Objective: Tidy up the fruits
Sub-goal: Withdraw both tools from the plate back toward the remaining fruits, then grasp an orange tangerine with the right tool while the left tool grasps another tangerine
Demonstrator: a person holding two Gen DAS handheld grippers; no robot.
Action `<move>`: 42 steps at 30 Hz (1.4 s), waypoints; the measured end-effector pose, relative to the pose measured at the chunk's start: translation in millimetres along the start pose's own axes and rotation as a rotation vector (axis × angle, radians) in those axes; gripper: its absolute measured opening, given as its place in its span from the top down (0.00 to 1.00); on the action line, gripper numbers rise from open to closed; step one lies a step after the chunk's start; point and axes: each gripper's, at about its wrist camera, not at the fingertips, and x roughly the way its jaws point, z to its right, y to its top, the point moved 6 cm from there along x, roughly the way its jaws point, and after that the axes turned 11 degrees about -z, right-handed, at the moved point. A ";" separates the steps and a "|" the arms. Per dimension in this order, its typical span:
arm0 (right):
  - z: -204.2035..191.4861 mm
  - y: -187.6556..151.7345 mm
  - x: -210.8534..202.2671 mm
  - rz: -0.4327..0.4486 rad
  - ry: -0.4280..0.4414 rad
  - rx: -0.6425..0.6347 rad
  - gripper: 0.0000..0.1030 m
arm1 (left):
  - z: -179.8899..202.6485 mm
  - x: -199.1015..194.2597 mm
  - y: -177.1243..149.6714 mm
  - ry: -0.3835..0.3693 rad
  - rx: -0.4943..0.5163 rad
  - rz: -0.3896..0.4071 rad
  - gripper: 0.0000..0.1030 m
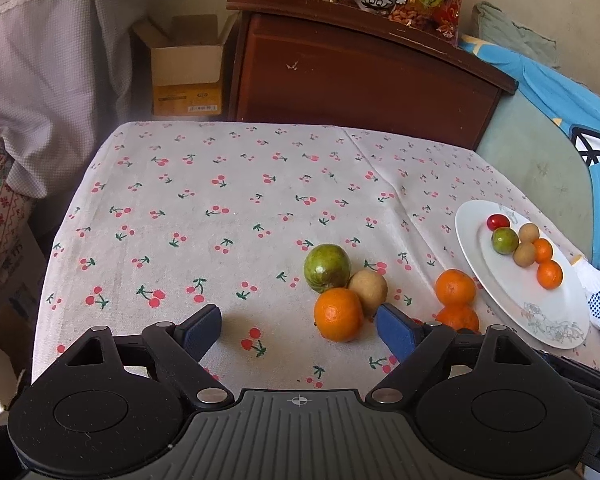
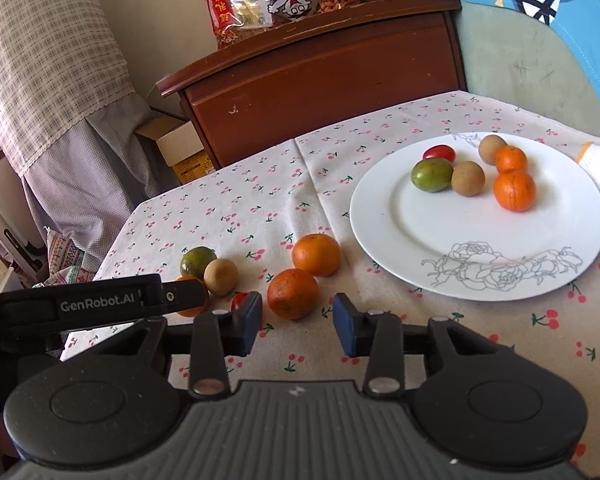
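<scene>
Right wrist view: the right gripper (image 2: 296, 322) hung low over the cherry-print cloth (image 2: 228, 208), its jaws apart and empty, with the nearer orange (image 2: 292, 293) lying just beyond the fingertips and slightly left of the gap, apparently lined up for a grasp. A second orange (image 2: 316, 254) lay just behind it. The white plate (image 2: 380, 216), at right of centre, already held six small fruits, presumably the collecting point. Left wrist view: the left gripper (image 1: 298, 330) stood wide apart and empty, with an orange (image 1: 339, 314), a green fruit (image 1: 327, 267) and a brown fruit (image 1: 367, 289) clustered just beside its right finger.
</scene>
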 end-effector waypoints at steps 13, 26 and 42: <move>-3.3 4.1 9.2 0.022 -0.018 -0.018 0.67 | 7.5 3.6 1.0 -0.015 0.031 0.040 0.33; -2.7 4.5 10.0 0.025 -0.016 -0.013 0.71 | 23.1 5.3 -5.2 -0.061 0.096 0.063 0.72; -3.6 -0.1 0.7 0.016 -0.023 -0.015 0.71 | 13.3 -4.7 -10.3 -0.081 0.032 0.046 0.75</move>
